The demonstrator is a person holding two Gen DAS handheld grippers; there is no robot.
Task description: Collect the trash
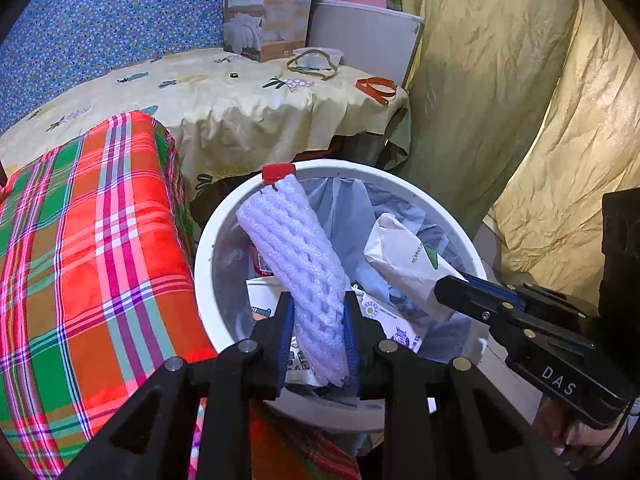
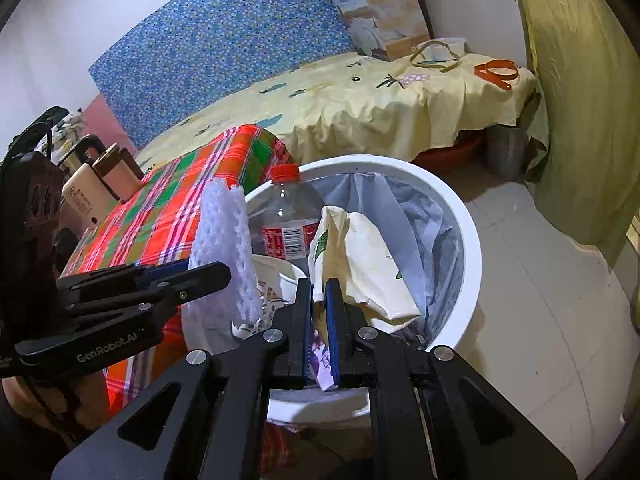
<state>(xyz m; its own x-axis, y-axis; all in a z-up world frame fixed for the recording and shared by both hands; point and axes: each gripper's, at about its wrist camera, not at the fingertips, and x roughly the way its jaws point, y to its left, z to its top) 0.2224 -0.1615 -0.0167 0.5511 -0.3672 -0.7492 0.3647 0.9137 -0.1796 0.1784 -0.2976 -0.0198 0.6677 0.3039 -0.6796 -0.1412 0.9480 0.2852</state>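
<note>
Nearest the left wrist camera, the left gripper stands at lower centre with its jaws clamped on a white foam net sleeve, which rises over the white bin. In the right wrist view, the right gripper is at lower centre, jaws nearly together and pinching a crumpled white paper bag above the bin's opening.

Both items hang over the lined bin, which already holds a clear bottle with a red cap and a printed paper cup.

Judgement: the step in hand is the release. The sleeve leans toward the rim at upper left, so it should be brought nearer the middle before the jaws part, lest it tip outside. The bag sits well over the opening and should drop cleanly.

Surroundings: a plaid blanket lies just beside the bin at left. Beyond it, a table under a yellow printed cloth carries a cardboard box. Yellow curtains fill the right; the floor is pale tile.
</note>
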